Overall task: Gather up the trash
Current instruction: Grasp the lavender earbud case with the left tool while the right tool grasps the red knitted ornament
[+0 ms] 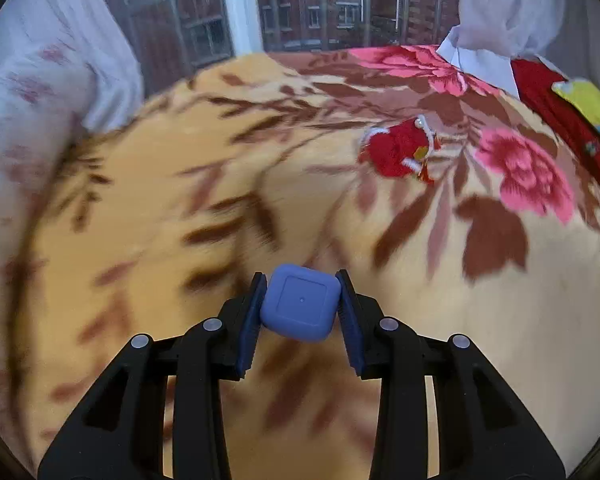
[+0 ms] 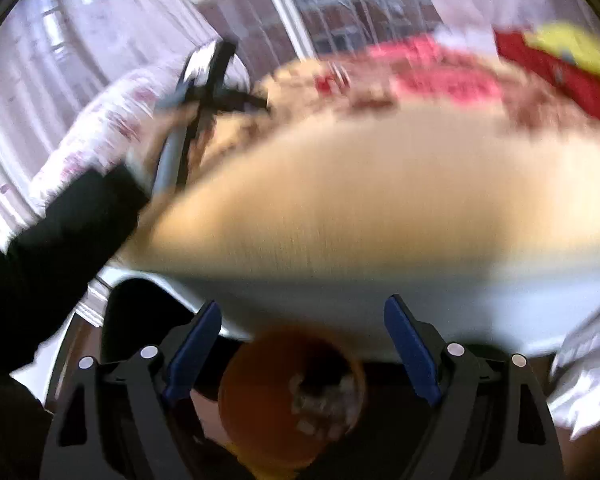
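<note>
Two grippers over a flowery bed, one full and one with nothing in it.

The left gripper (image 1: 301, 306) squeezes a small blue square case (image 1: 299, 303) above the tan flower blanket (image 1: 236, 152). A red thing (image 1: 398, 151) lies farther off on the blanket. The right gripper (image 2: 302, 350) is spread wide with nothing in it, over a blurry orange bin (image 2: 268, 404) with bits inside.
</note>
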Demonstrator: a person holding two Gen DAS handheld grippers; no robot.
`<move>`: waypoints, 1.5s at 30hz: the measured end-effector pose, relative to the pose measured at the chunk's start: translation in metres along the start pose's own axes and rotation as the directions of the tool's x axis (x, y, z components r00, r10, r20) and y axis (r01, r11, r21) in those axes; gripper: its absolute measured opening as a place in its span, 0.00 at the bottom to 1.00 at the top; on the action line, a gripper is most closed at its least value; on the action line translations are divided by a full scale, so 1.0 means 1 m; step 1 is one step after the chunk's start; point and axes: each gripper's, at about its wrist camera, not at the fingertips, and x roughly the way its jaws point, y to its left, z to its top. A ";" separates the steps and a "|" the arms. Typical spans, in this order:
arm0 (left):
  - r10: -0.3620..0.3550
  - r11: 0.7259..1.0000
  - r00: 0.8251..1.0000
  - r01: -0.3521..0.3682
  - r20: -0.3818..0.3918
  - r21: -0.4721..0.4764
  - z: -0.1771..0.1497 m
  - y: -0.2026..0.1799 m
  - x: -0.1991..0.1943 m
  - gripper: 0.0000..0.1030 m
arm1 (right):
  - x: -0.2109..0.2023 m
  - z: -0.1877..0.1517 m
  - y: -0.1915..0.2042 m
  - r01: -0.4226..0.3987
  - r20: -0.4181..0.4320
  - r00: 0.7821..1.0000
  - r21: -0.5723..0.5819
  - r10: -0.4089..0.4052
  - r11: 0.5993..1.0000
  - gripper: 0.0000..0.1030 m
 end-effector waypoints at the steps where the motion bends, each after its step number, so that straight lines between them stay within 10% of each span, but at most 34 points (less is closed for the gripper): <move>1: 0.007 1.000 1.000 -0.007 -0.012 -0.004 -0.006 0.005 -0.002 0.34 | -0.006 0.020 0.000 -0.010 0.019 1.000 -0.028 0.011 1.000 0.81; 11: 0.052 0.994 0.998 -0.056 -0.043 -0.096 -0.053 0.035 0.018 0.34 | 0.112 0.231 -0.005 0.078 0.059 0.996 -0.165 -0.069 0.983 0.90; 20: 0.038 0.993 0.999 -0.042 -0.037 -0.109 -0.053 0.035 0.021 0.34 | 0.275 0.323 -0.037 0.151 -0.085 0.984 -0.093 -0.159 0.984 0.95; 29: 0.025 0.992 0.999 -0.029 -0.032 -0.122 -0.053 0.039 0.022 0.34 | 0.351 0.318 -0.042 0.299 -0.148 0.939 -0.095 -0.310 0.950 0.79; 38: 0.024 0.992 0.999 -0.027 -0.032 -0.123 -0.053 0.039 0.023 0.34 | 0.336 0.310 -0.030 0.357 -0.073 0.929 -0.095 -0.364 0.929 0.39; 45: 0.020 0.992 0.999 -0.023 -0.029 -0.125 -0.053 0.039 0.022 0.34 | 0.285 0.277 -0.011 0.313 -0.078 0.943 -0.118 -0.323 0.942 0.33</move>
